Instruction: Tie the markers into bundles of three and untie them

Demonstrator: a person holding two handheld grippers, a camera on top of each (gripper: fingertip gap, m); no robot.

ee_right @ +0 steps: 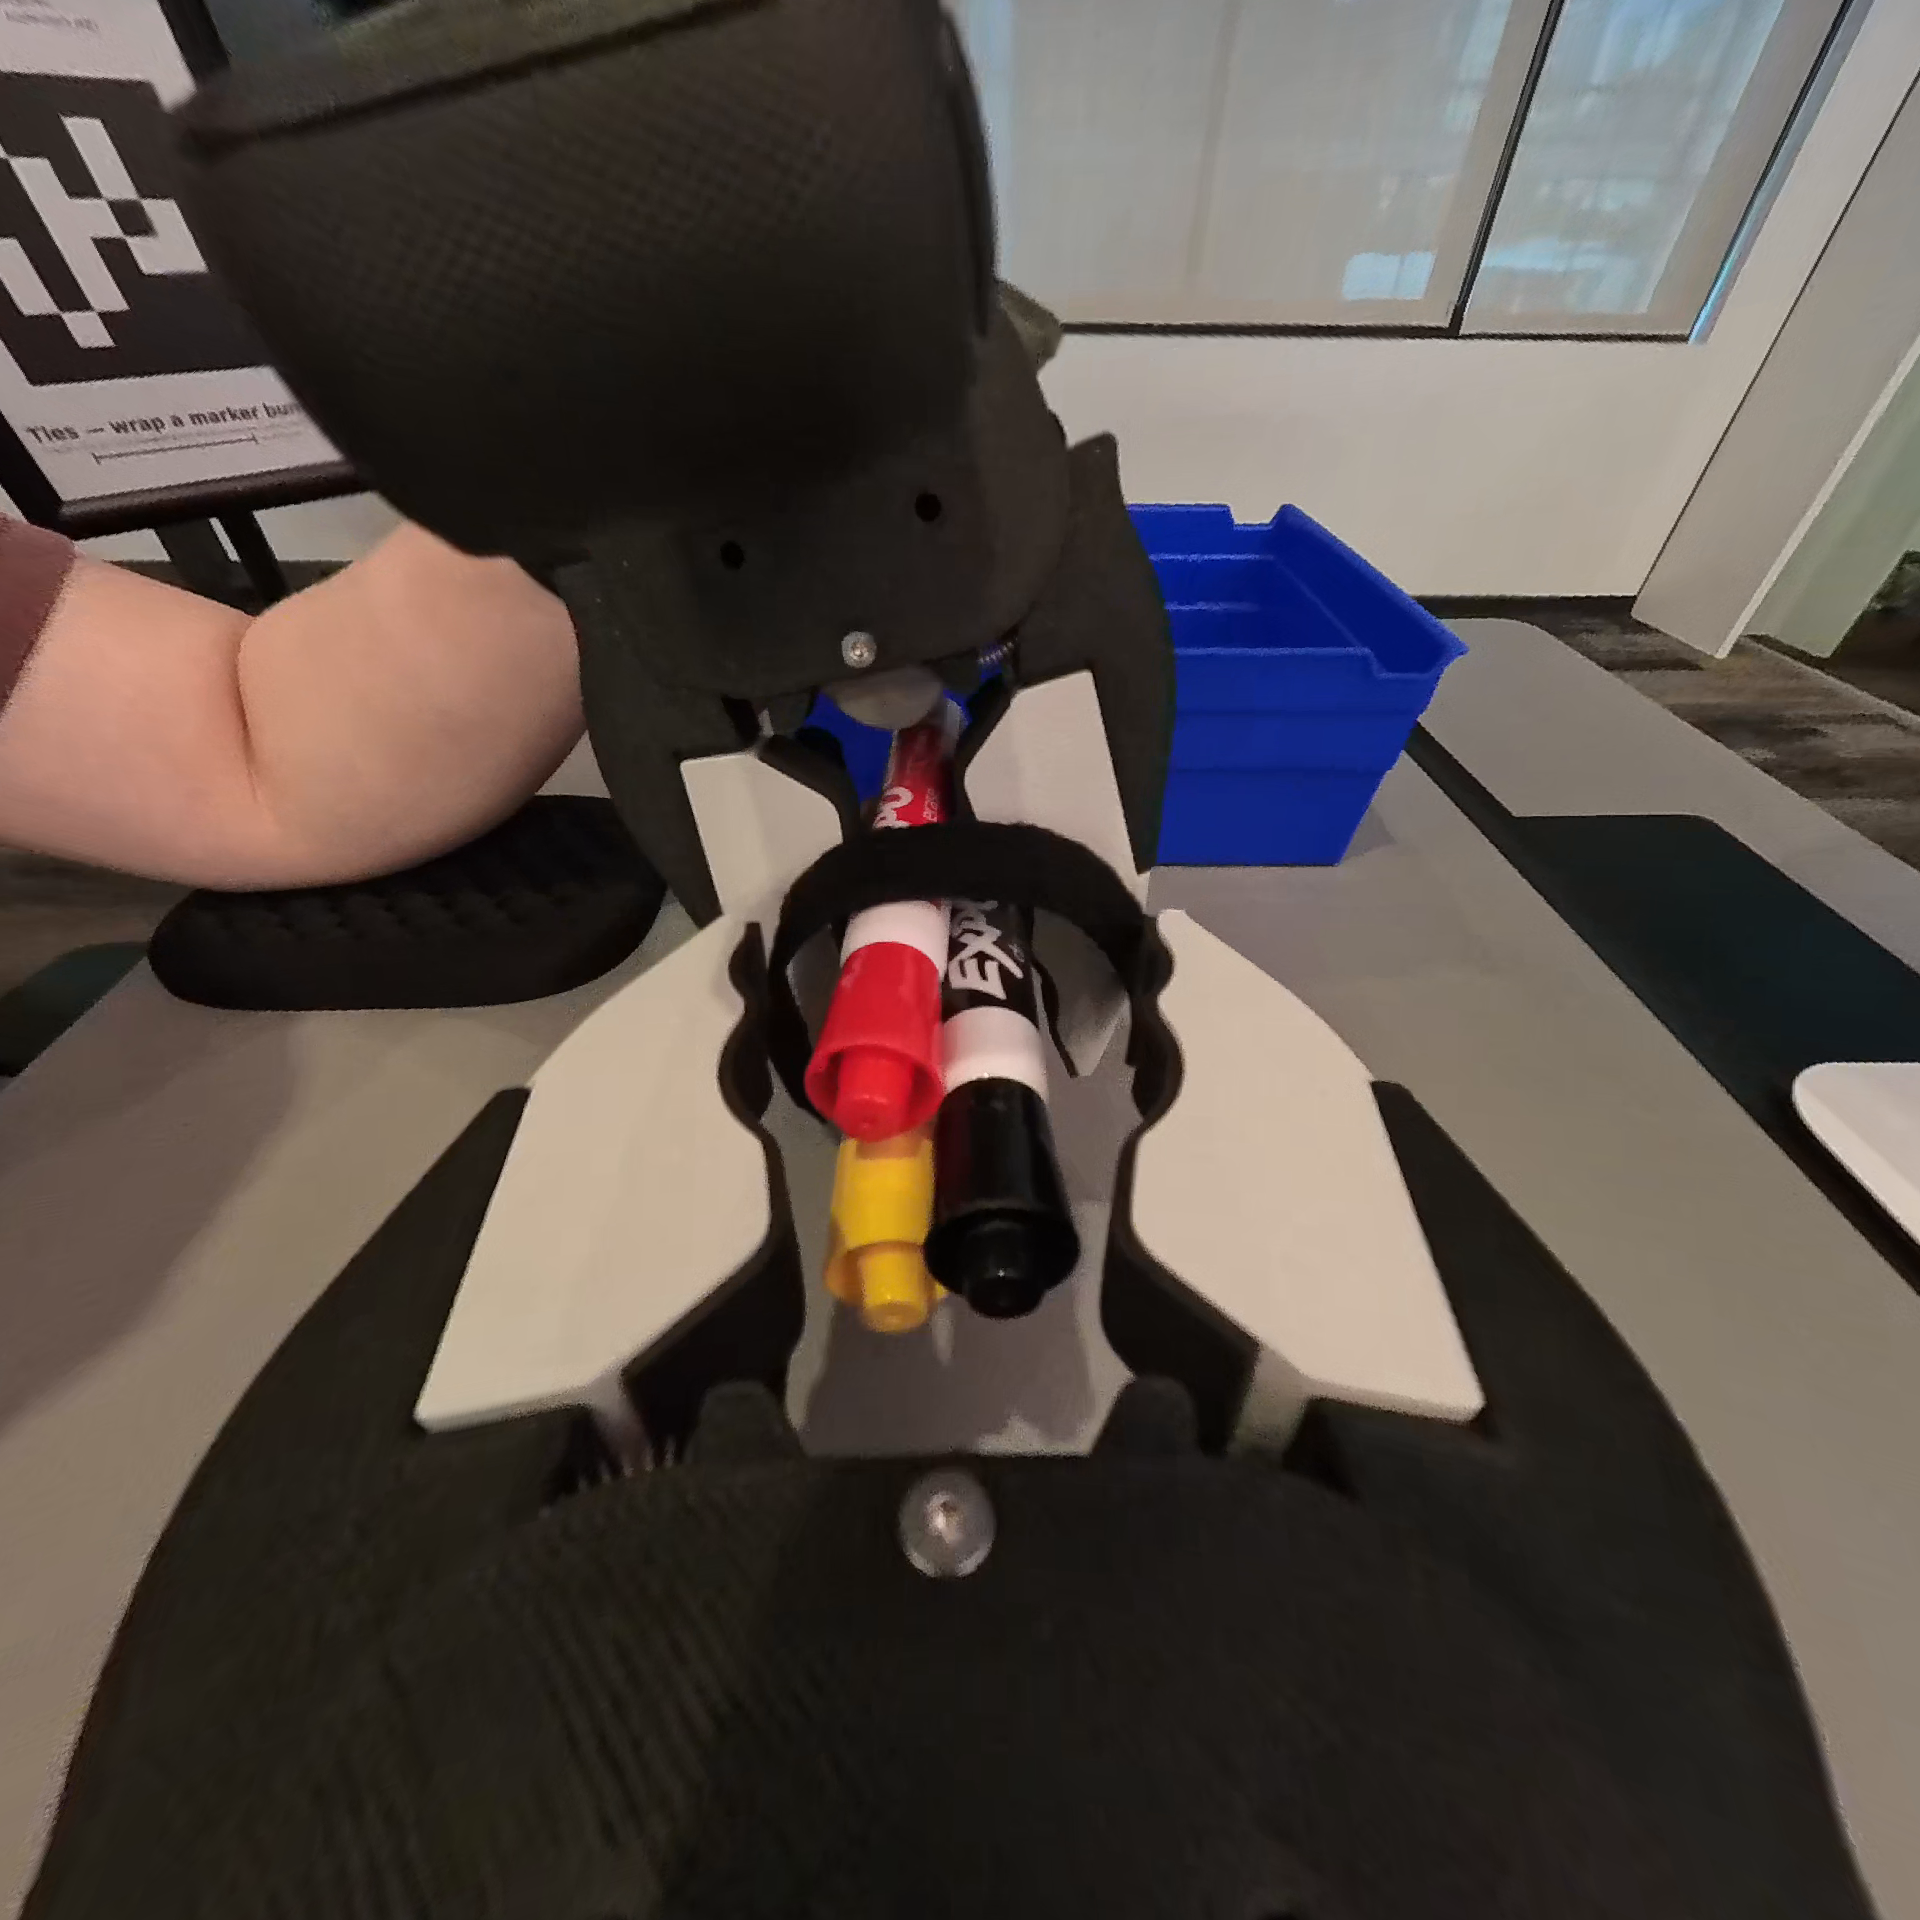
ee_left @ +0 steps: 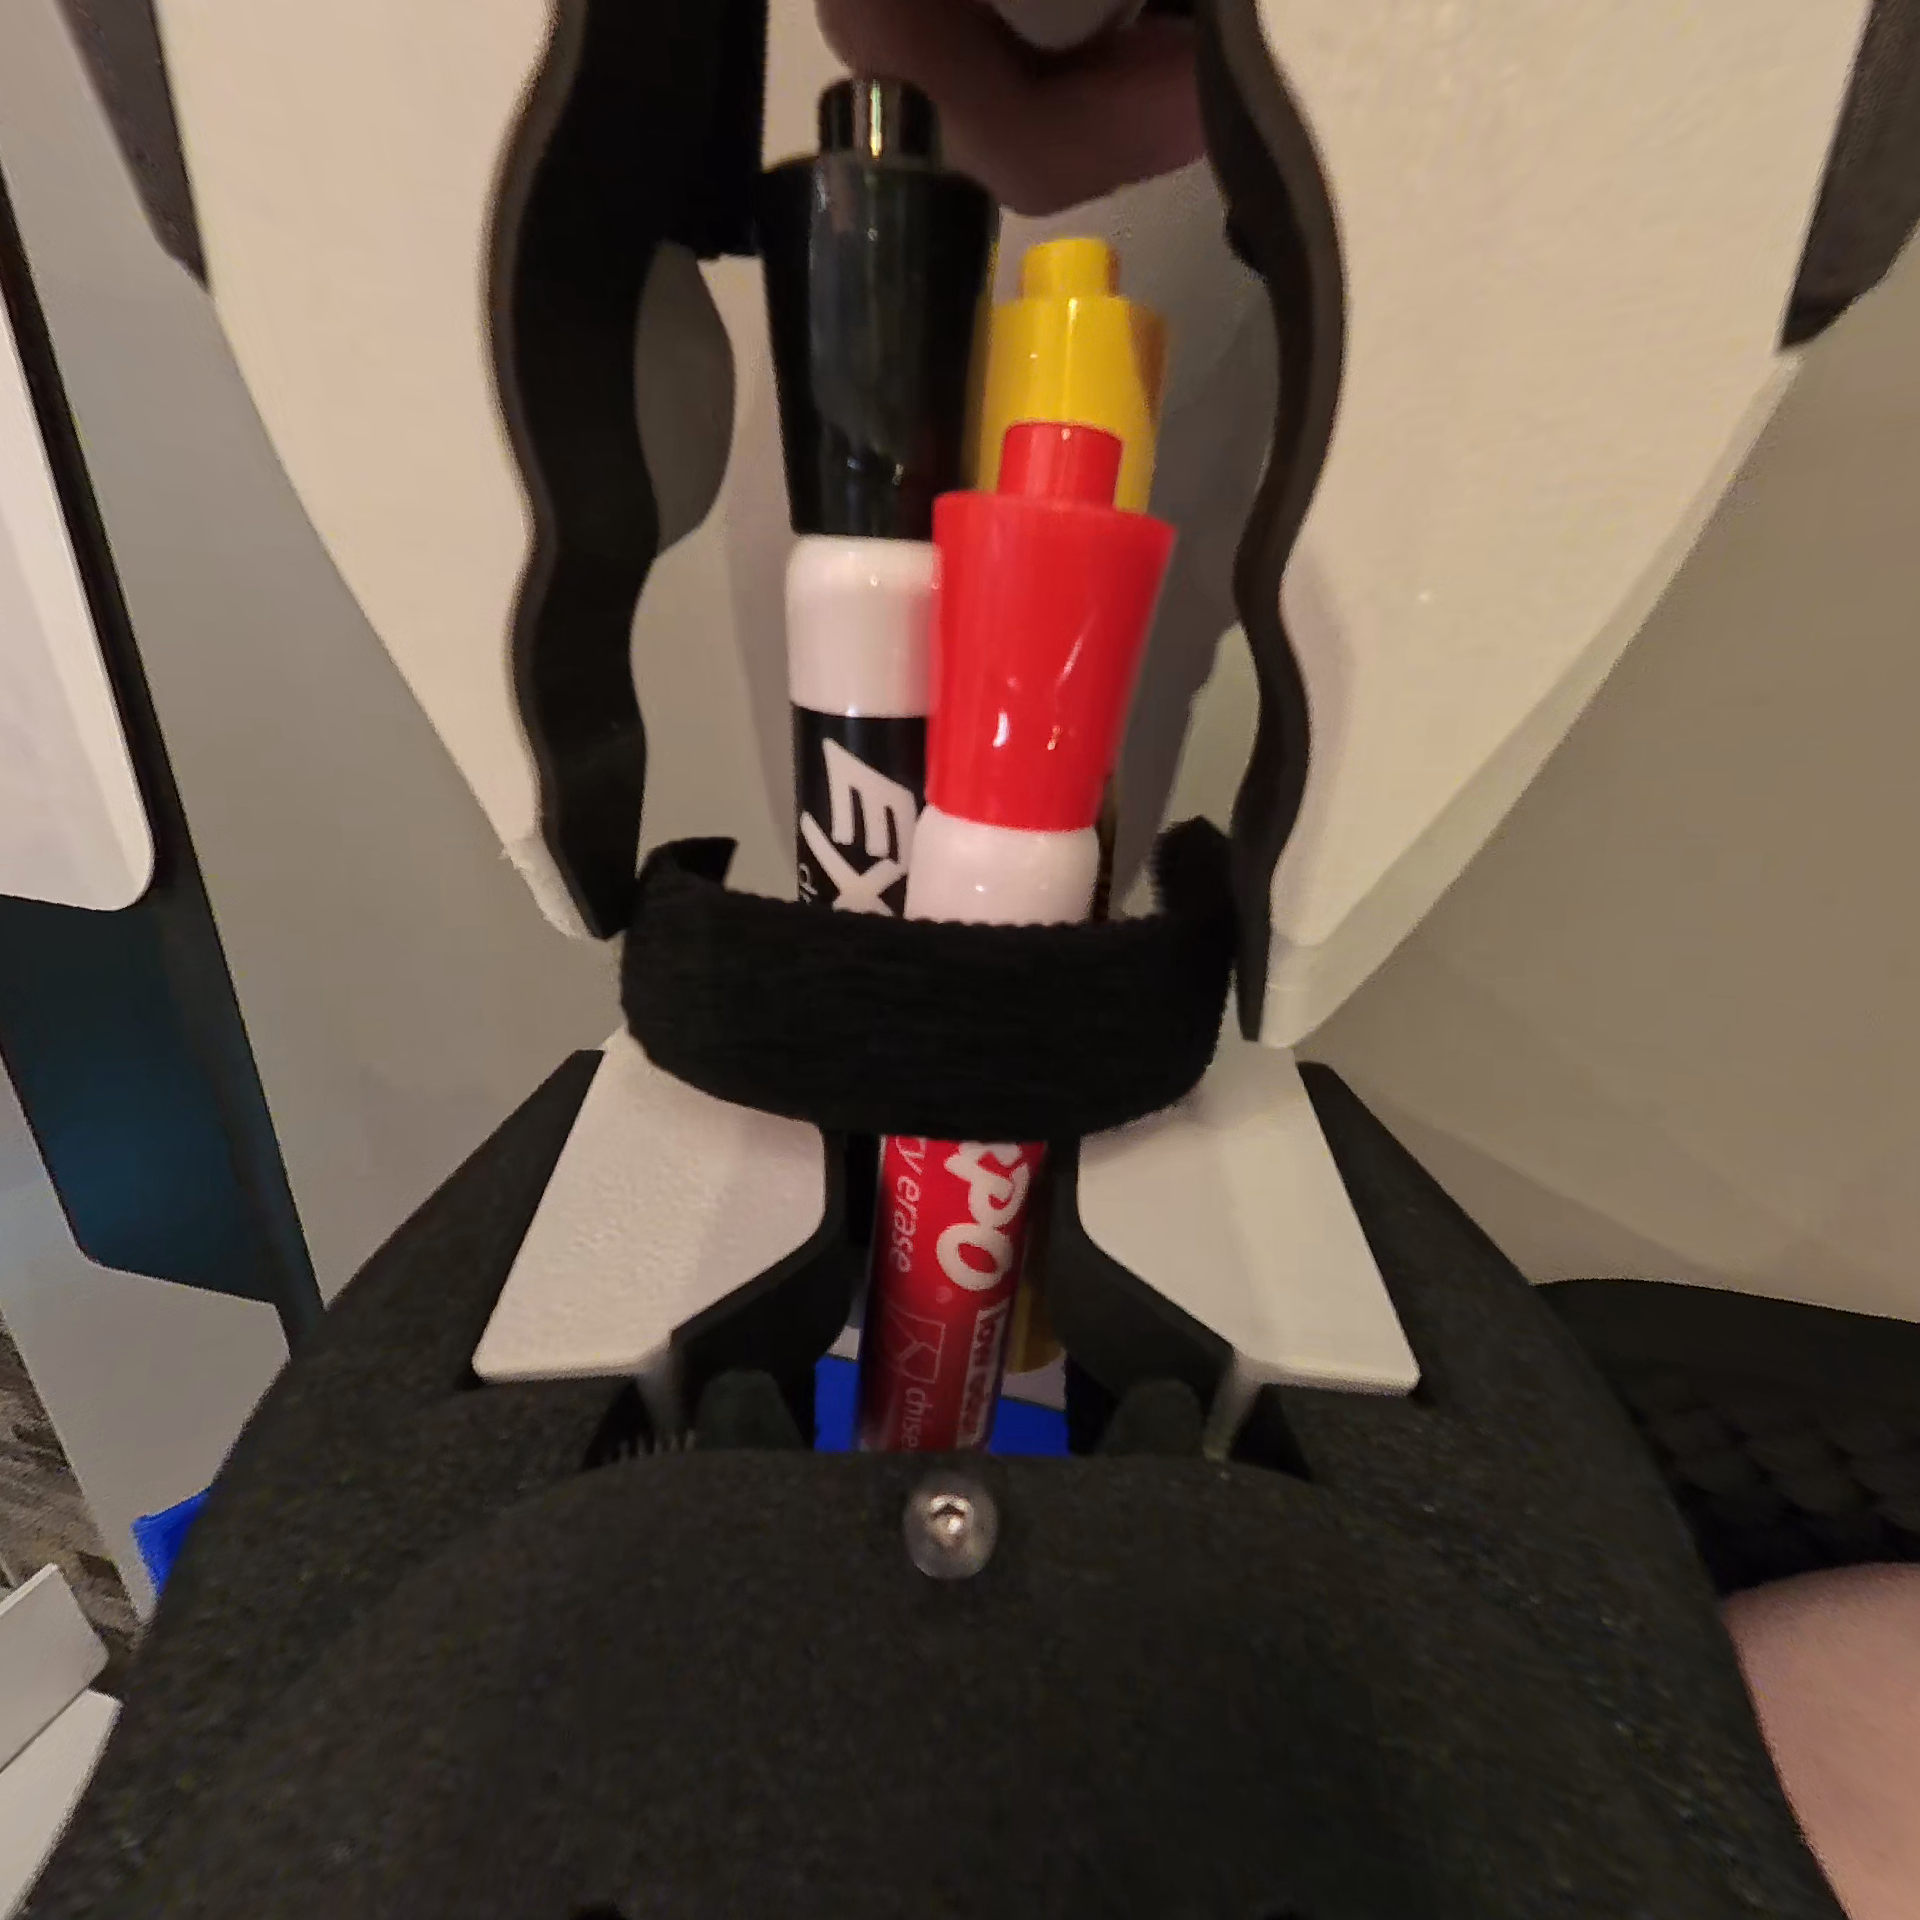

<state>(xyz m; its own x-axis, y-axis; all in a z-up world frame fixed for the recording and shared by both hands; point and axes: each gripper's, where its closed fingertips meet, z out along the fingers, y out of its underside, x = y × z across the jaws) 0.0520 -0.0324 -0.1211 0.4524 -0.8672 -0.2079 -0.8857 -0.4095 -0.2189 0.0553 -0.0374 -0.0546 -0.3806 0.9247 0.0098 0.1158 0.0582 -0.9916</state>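
Note:
Three markers are held together in the air: red (ee_left: 1039,665), black (ee_left: 873,343) and yellow (ee_left: 1070,364). A loose black strap loop (ee_left: 925,1008) goes round them. My left gripper (ee_left: 945,1091) is shut on the marker barrels just behind the strap. My right gripper (ee_right: 951,956) faces it, open, with its fingertips on either side of the strap loop (ee_right: 935,847). The caps of the red (ee_right: 873,1049), black (ee_right: 997,1195) and yellow (ee_right: 883,1236) markers lie between its jaws. Whether its pads touch the strap I cannot tell.
A blue bin (ee_right: 1299,707) stands on the grey table (ee_right: 1455,987) behind the left gripper. A person's forearm (ee_right: 260,727) rests on a black pad (ee_right: 416,914) at the left. A patterned sign (ee_right: 94,260) stands at the back left. A white object (ee_right: 1870,1132) sits at the right edge. One gripper's finger ends stand about 6 cm off the other's. The white object (ee_right: 1870,1132) is about 30 cm from both grippers' fingertips.

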